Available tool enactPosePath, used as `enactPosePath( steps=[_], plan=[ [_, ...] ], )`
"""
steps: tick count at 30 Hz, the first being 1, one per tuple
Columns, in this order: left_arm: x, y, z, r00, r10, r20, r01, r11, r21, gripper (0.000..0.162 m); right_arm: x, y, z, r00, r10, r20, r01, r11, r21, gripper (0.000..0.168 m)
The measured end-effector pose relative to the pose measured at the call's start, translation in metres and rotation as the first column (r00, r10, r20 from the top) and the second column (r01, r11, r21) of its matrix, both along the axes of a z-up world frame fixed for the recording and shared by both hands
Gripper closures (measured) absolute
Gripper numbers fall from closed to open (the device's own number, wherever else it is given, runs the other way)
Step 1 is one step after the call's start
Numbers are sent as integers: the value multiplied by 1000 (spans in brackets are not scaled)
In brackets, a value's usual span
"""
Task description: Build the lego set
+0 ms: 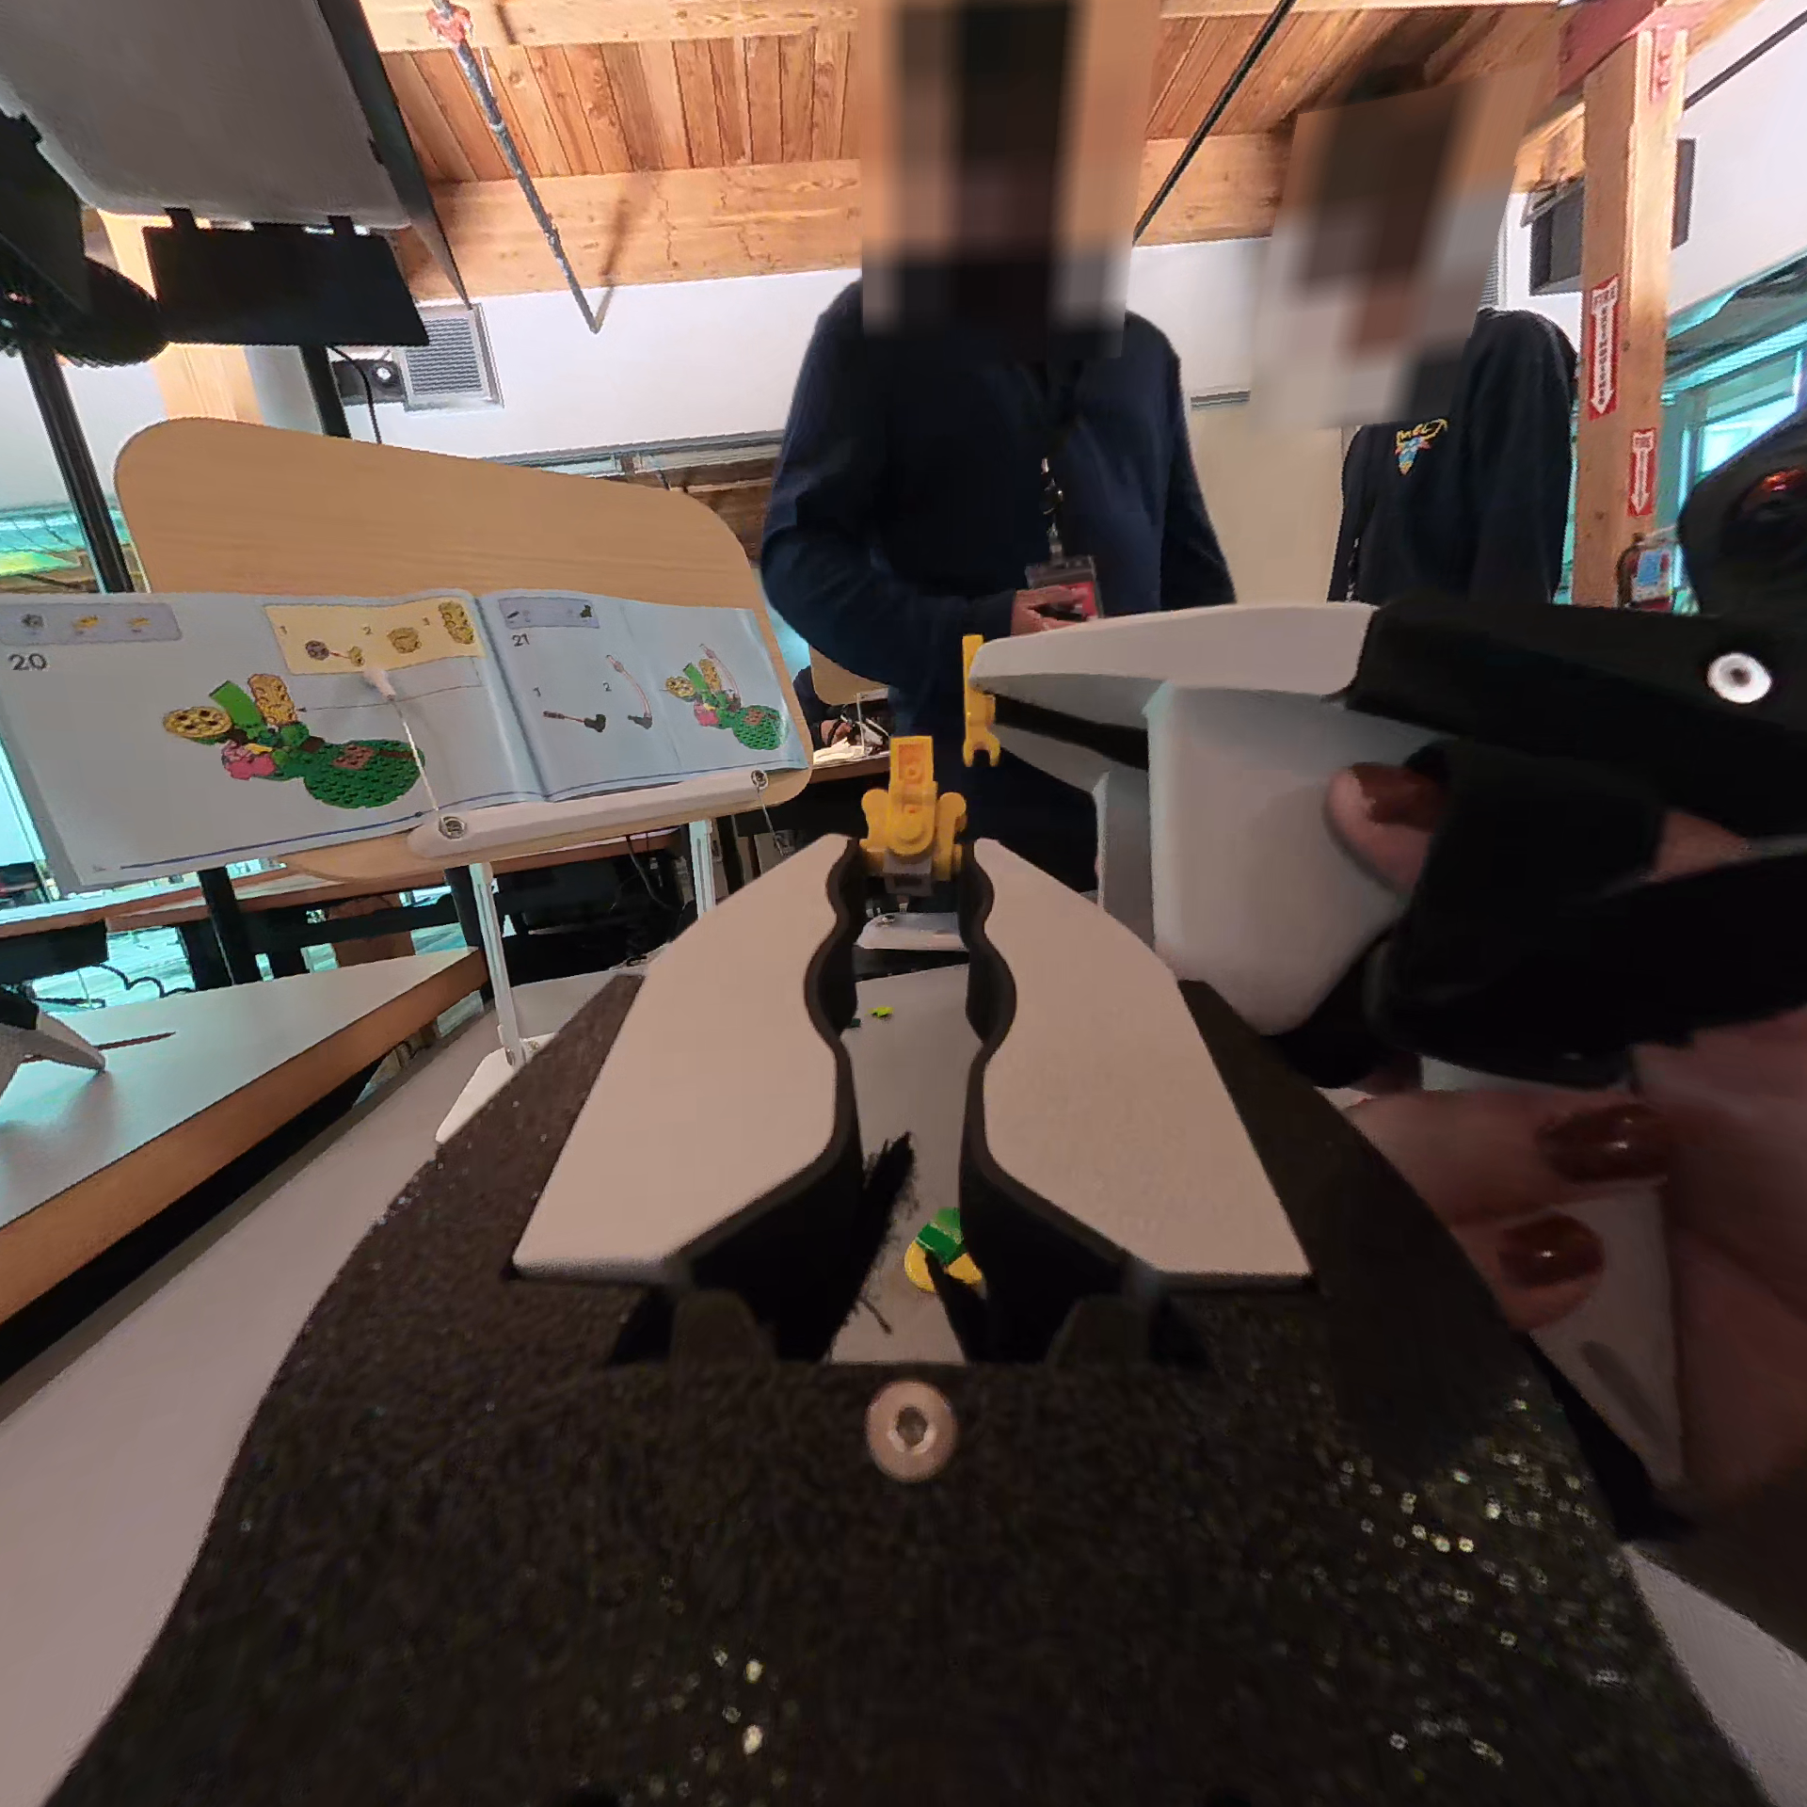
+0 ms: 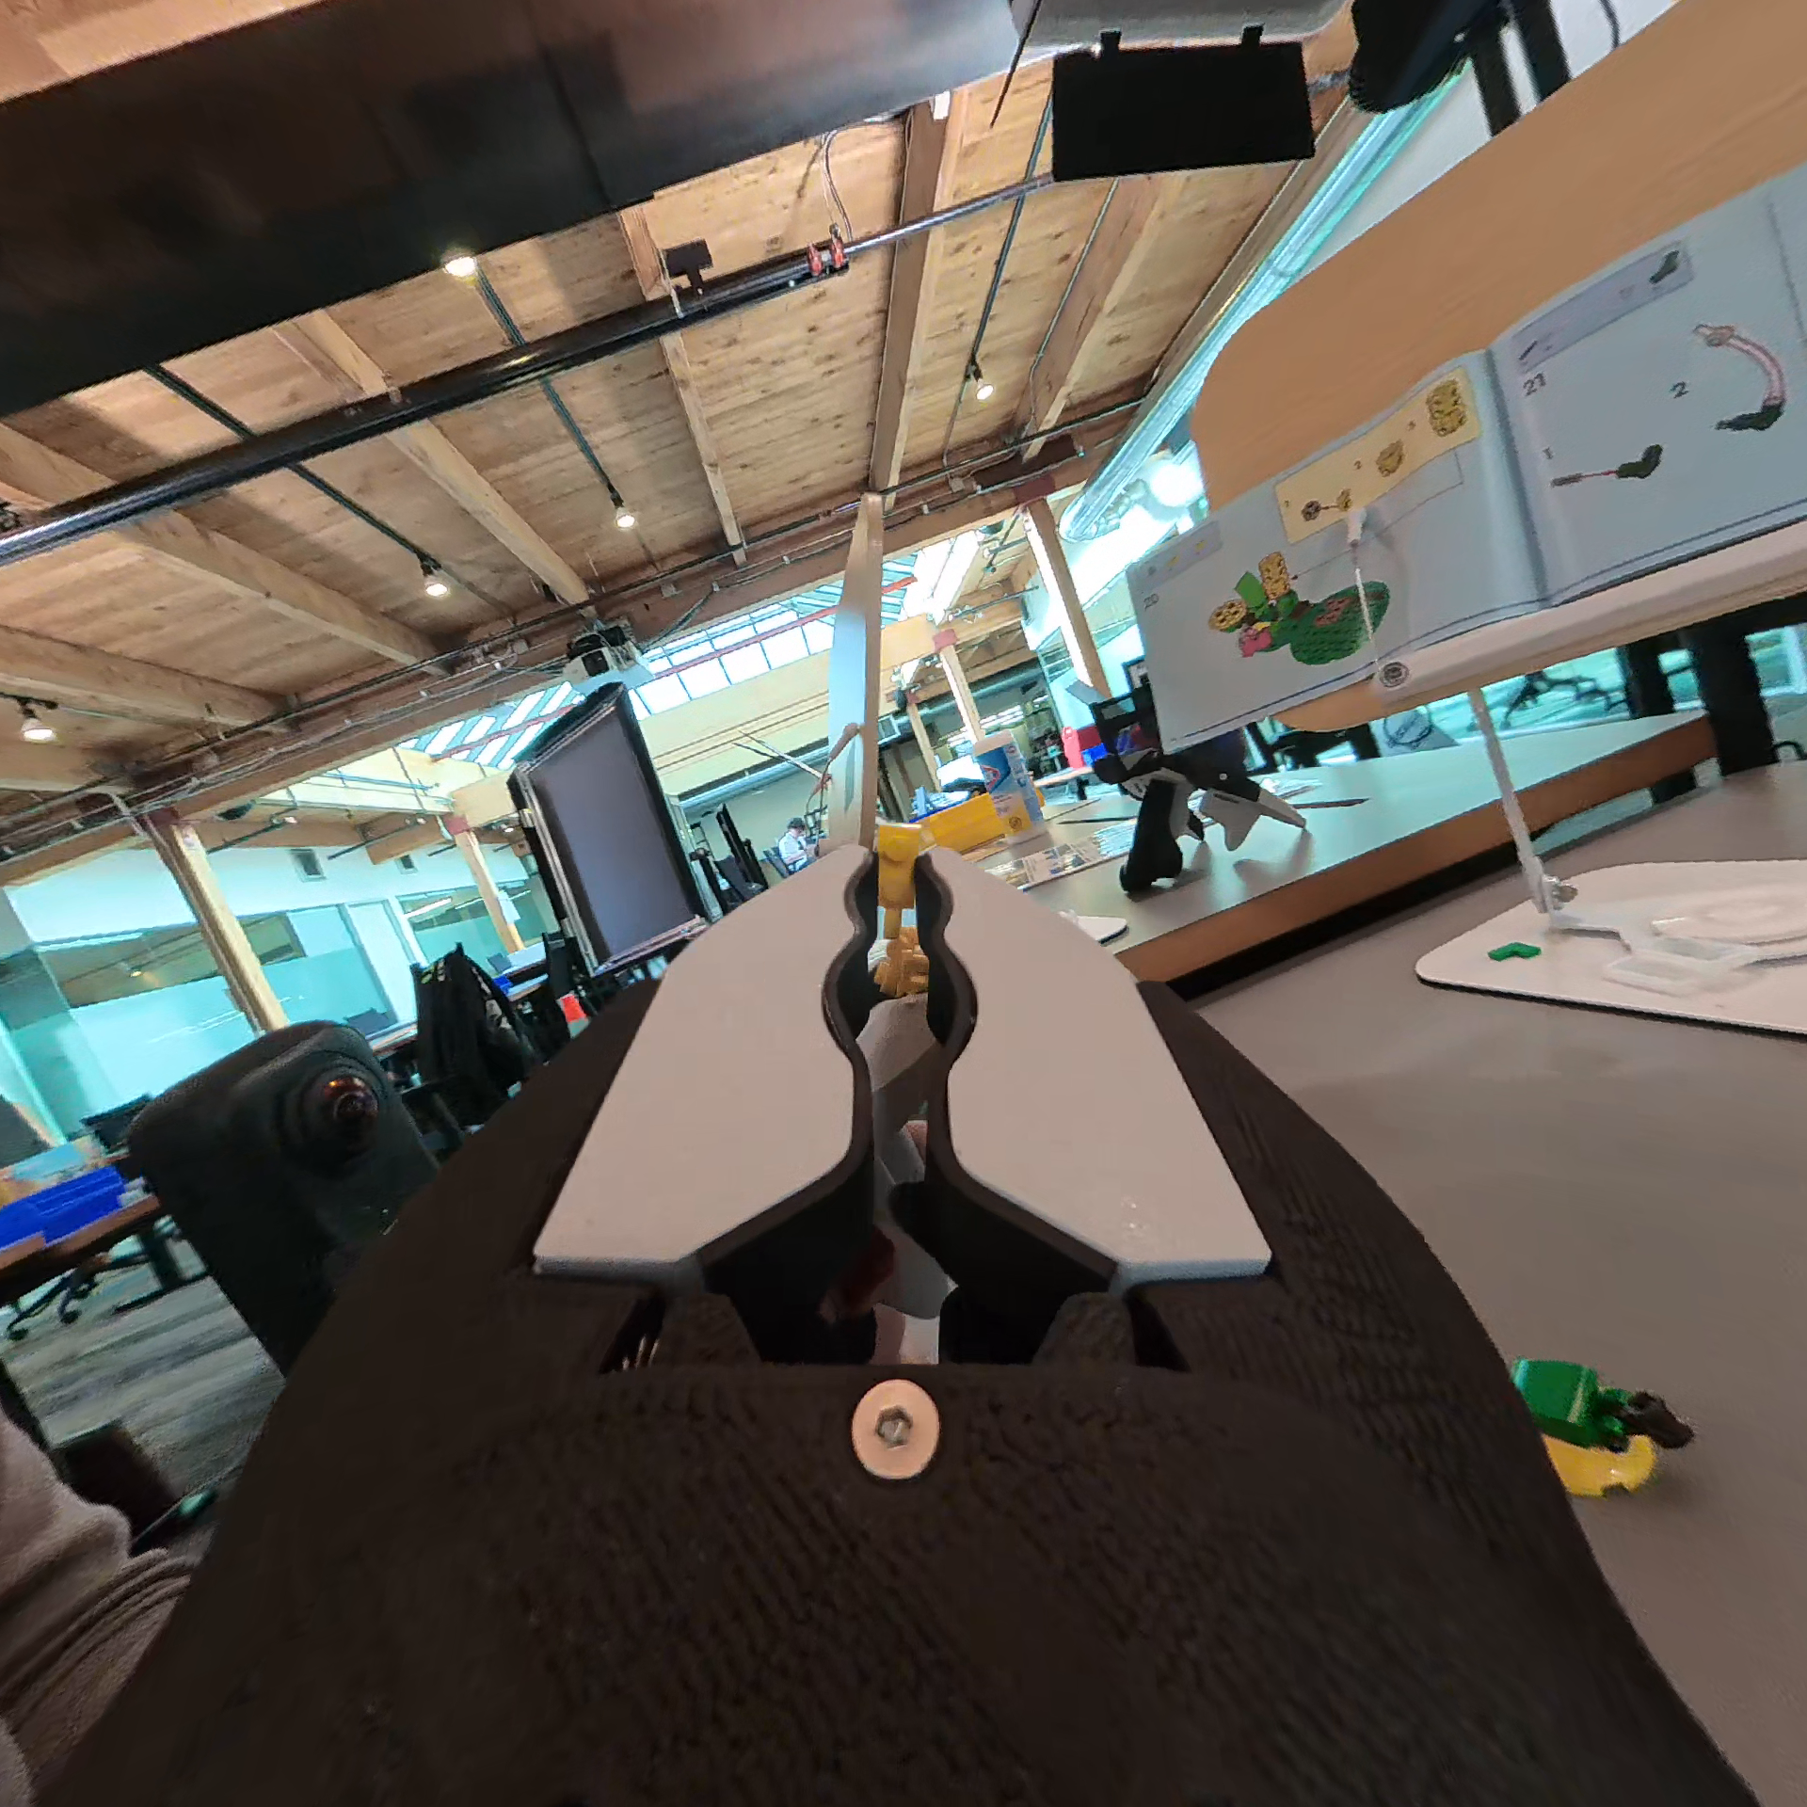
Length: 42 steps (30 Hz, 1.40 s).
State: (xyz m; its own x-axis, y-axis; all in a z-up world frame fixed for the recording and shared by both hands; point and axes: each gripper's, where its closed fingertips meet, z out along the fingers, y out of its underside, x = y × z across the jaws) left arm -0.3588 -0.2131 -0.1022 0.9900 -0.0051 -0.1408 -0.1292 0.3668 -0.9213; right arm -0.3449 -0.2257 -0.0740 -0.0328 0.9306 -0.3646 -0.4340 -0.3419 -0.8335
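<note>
Lego cluster (image 1: 911, 819), yellow on a grey base, sits clamped in the left tongs (image 1: 909, 860) above the worktop (image 1: 147, 1467). Just beside it to the right, the right tongs (image 2: 900, 860) pinch a yellow clip piece (image 1: 975, 704) (both lifted).

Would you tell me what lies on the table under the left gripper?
Through the left gripper's finger gap, a small green and yellow lego piece lies on the grey table. The gripper body hides the rest.
</note>
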Motion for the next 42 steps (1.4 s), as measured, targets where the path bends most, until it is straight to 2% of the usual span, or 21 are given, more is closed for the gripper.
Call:
enactPosePath(
  steps=[13,15,16,17,18,19,21,23,24,27,30,35,39,42],
  plan=[
    [-7,4,-5,997,10,-77,-12,1000,-27,144,-2,10,-8,993,-51,103,50,999,19,164],
    [-19,4,-5,992,59,-116,-62,998,-31,144,-1,15,-14,980,-83,180,76,996,50,164],
    [-28,3,-5,987,90,-135,-95,995,-30,144,-3,16,-22,959,-92,268,74,994,75,163],
    [-39,2,-3,980,126,-152,-131,991,-27,144,-6,15,-35,916,-77,393,40,994,103,163],
    [-52,-1,-1,972,165,-166,-171,985,-23,144,-9,11,-52,843,-45,537,-25,992,123,163],
    [-66,-4,1,964,202,-173,-209,978,-20,144,-9,5,-70,744,-6,669,-106,986,127,163],
    [-89,-10,3,953,253,-169,-259,966,-17,144,-2,-7,-107,484,31,875,-251,962,105,163],
    [-104,-15,4,948,280,-150,-286,958,-20,144,8,-12,-136,224,-19,974,-384,917,106,163],
    [-109,-17,5,948,285,-142,-291,957,-20,144,12,-13,-146,126,-53,991,-446,889,104,163],
    [-112,-17,3,948,285,-142,-292,956,-27,144,19,-22,-160,-48,-117,992,-612,788,64,163],
    [-107,-16,2,949,273,-159,-280,959,-29,144,26,-28,-171,-156,-170,973,-735,678,1,163],
    [-102,-15,2,950,262,-170,-270,963,-25,144,34,-28,-188,-262,-215,941,-798,596,-86,163],
    [-107,-17,1,947,273,-170,-282,959,-28,144,37,-26,-188,-287,-227,931,-802,588,-104,160],
    [-112,-18,1,952,270,-141,-277,960,-31,144,36,-31,-188,-298,-190,936,-777,618,-122,160]
  ],
)
